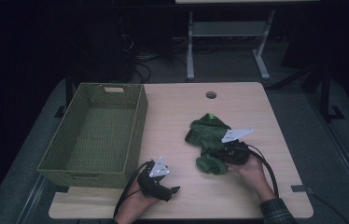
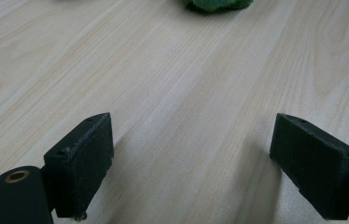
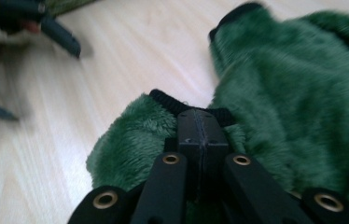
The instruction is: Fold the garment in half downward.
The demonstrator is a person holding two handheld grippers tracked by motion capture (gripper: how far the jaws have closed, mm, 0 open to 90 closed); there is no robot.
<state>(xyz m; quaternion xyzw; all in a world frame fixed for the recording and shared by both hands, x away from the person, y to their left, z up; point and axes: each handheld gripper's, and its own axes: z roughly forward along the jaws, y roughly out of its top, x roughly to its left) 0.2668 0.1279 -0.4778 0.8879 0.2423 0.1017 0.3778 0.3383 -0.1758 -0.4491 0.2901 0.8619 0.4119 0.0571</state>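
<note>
A crumpled green fleece garment [image 1: 207,135] with black trim lies right of the table's middle. In the right gripper view its fleece [image 3: 298,93] spreads around the jaws, and a black-trimmed cuff [image 3: 170,102] sits at their tip. My right gripper [image 1: 213,156] lies on the garment's near lump, its pads [image 3: 203,133] pressed together, pinching the fleece at that cuff. My left gripper [image 1: 171,190] rests low at the table's front left, jaws wide apart over bare wood [image 2: 186,140] with nothing between them. A scrap of the garment [image 2: 217,4] shows far ahead of it.
A green woven basket [image 1: 137,135] stands along the table's left side, close to my left hand. A round cable hole [image 1: 211,94] sits near the far edge. Bare wood [image 1: 182,121] runs between basket and garment. A desk frame [image 1: 228,37] stands beyond.
</note>
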